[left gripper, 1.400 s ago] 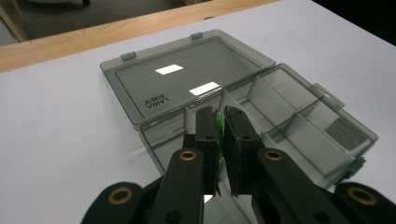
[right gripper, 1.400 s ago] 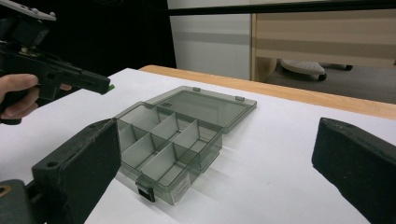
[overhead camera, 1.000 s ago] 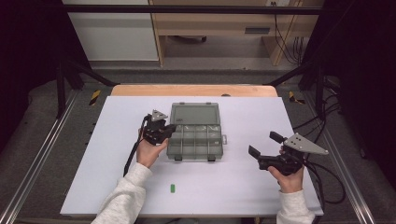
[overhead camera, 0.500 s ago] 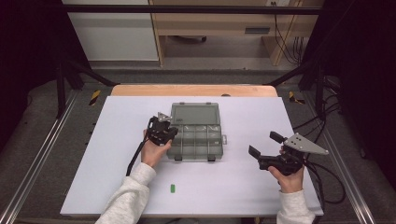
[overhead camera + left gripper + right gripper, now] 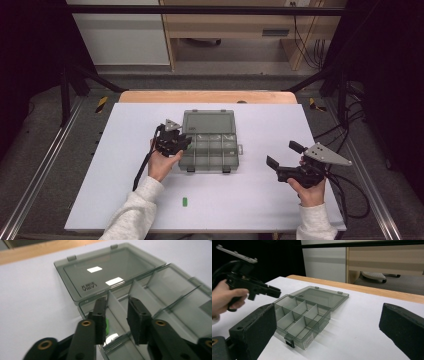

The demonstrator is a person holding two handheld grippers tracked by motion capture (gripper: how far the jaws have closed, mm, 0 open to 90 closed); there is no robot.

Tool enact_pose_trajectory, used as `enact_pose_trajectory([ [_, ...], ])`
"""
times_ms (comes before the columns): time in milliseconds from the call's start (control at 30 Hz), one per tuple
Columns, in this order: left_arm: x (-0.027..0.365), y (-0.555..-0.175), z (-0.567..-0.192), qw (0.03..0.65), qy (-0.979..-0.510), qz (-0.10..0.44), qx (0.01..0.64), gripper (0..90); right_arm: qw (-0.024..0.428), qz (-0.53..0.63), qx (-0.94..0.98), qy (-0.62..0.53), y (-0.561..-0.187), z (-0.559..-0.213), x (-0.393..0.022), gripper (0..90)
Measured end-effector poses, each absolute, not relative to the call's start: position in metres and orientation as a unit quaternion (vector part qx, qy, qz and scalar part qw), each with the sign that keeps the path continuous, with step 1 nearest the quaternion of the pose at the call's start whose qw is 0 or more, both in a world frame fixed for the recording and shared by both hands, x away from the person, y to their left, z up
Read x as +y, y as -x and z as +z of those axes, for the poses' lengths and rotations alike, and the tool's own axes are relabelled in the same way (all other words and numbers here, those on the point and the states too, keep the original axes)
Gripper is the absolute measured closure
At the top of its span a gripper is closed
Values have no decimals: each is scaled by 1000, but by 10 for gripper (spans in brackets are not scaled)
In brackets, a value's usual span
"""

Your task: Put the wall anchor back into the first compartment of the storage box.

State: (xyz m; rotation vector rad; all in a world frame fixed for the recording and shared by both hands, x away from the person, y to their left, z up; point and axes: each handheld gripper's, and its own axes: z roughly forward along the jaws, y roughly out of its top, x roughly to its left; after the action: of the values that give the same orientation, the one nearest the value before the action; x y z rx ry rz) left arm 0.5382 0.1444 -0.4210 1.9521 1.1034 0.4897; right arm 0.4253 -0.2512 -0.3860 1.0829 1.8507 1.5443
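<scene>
A smoky clear organizer box [image 5: 210,150] lies open at the table's middle, its lid [image 5: 107,275] flat behind it. My left gripper [image 5: 186,142] hovers over the box's left end. Its jaws have just been opening and stand a little apart [image 5: 117,302], with a divider wall below the gap. A small green piece [image 5: 107,326] lies in the compartment beside the left jaw, free of the pads. Another green piece [image 5: 184,201] lies on the white table near the front. My right gripper [image 5: 283,154] rests at the right, wide open [image 5: 328,308] and empty, facing the box [image 5: 302,315].
The white table top [image 5: 125,165] ends in a wooden strip [image 5: 205,96] at the back. Black frame posts stand on both sides. Cables trail from the right gripper off the table's right edge. The other hand and its gripper [image 5: 274,292] reach over the box's far end.
The left gripper has shifted slightly right over the box's left end, and its jaws have parted. The right gripper has not moved.
</scene>
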Motion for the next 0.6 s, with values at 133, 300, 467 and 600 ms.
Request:
enact_pose_trajectory([
  [133, 152, -524, -407, 423, -772, 204, 429, 543, 248, 567, 678, -397, -425, -386, -251, 16],
  [300, 164, -508, -396, 444, -765, 203, 421, 387, 246, 566, 680, -397, -425, -386, -251, 16],
  [467, 174, -491, -390, 455, -767, 198, 407, 222, 245, 566, 679, -398, -426, -386, -250, 15],
  [600, 179, -482, -389, 461, -766, 199, 402, 158, 247, 565, 679, -397, -426, -386, -251, 15],
])
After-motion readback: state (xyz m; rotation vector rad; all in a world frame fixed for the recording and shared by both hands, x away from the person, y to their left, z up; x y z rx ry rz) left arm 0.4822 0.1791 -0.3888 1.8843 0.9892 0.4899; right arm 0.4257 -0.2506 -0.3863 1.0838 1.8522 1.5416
